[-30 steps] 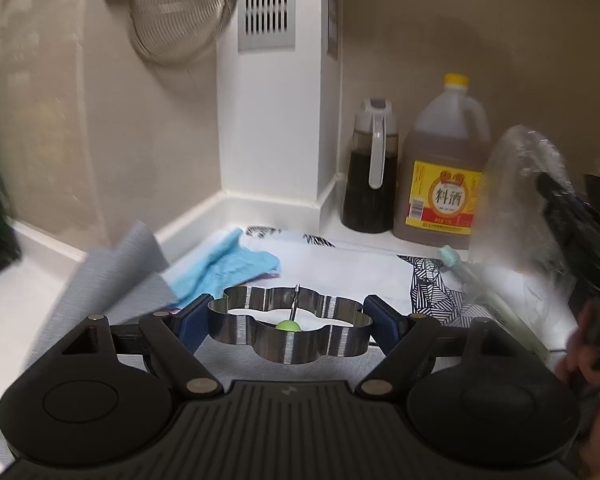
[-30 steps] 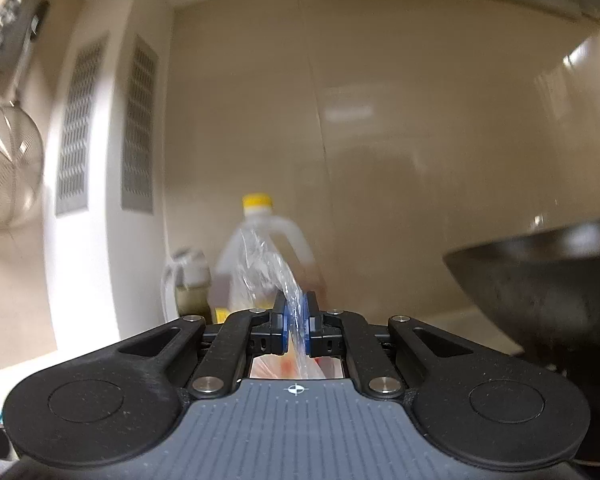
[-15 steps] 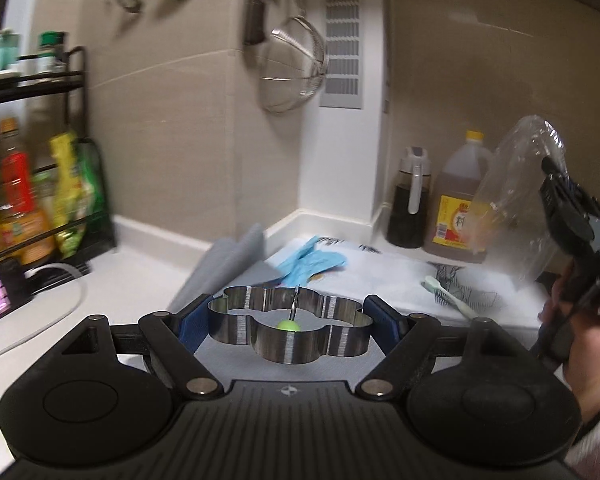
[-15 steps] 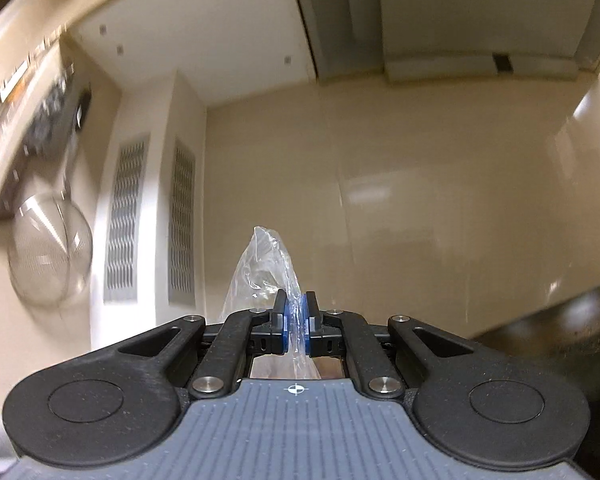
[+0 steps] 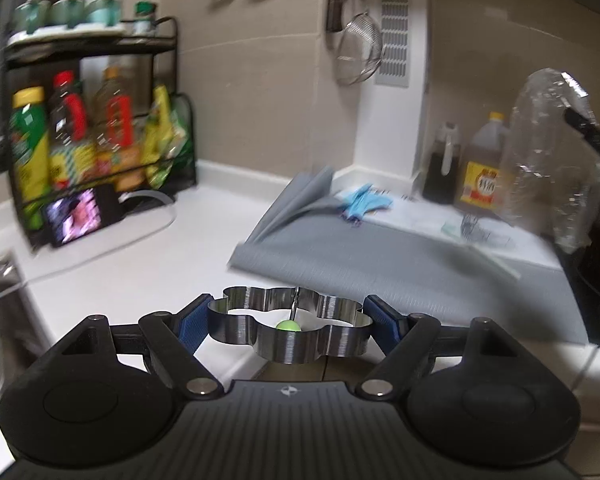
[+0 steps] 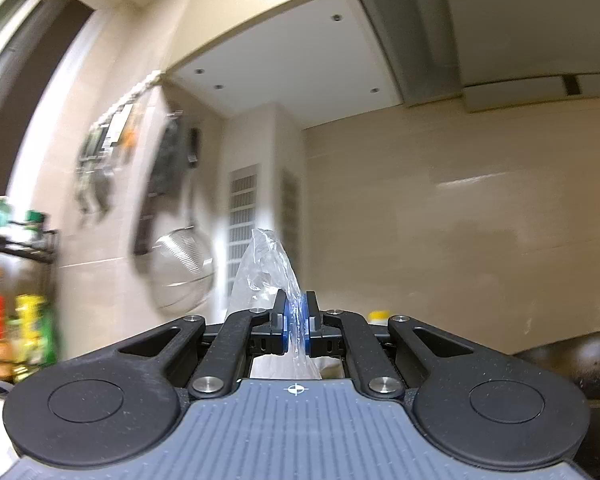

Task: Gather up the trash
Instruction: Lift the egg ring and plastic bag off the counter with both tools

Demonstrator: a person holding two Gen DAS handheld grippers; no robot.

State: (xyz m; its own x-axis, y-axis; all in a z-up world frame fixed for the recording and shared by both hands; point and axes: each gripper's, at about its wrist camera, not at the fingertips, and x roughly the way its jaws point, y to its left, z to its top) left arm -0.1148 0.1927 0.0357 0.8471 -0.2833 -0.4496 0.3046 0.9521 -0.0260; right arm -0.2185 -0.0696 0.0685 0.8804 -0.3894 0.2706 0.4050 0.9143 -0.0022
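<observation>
Since the clear plastic bag is thin, limp and slippery, it is best taken by a bunched fold near its mouth, as is done by the right tongs, pinched narrowly on the film and raised above the table. Its contents cannot be told. A stiff, light flower-shaped metal ring is clamped by its outer walls between the left tongs, held over the table's edge.
</observation>
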